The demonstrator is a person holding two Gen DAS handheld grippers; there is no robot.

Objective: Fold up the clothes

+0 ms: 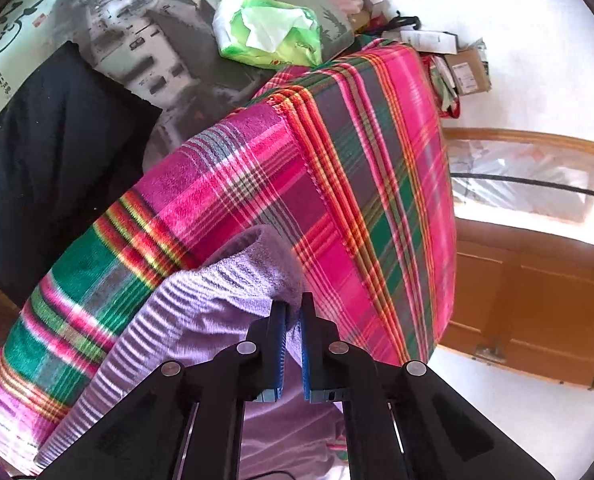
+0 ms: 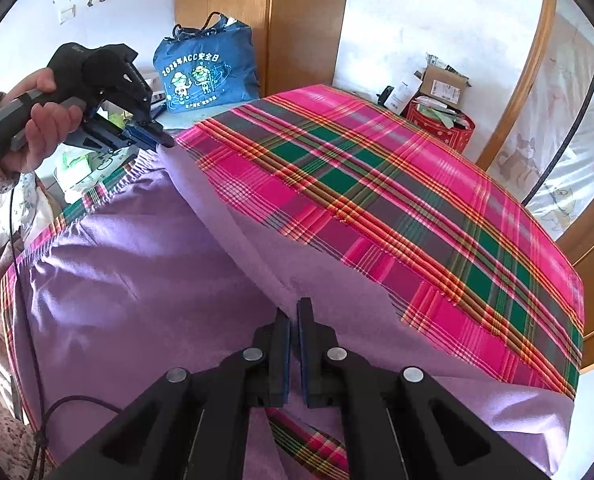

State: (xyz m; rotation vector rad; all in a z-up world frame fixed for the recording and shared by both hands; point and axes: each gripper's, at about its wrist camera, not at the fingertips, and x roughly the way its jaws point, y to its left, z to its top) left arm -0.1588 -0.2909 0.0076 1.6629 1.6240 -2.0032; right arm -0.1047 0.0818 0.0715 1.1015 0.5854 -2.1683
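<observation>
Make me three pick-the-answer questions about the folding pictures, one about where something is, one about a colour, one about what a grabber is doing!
1. Where is the blue bag?
A. Past the plaid blanket, by the wooden wardrobe
B. On the purple garment
C. In a gripper

2. What colour is the garment being folded?
A. Yellow
B. Purple
C. White

3. What is the left gripper doing?
A. Hanging wide open
B. Pinching purple fabric
C. Holding the bag

Answers: 1 A, the bag stands beyond the blanket's far edge; 2 B, the cloth is lilac; 3 B, fabric sits between its fingers.

Bright daylight washes out the white wall point(image 1: 517, 40) beyond the jaws; fisheye bending and dark vignette ring both views.
</observation>
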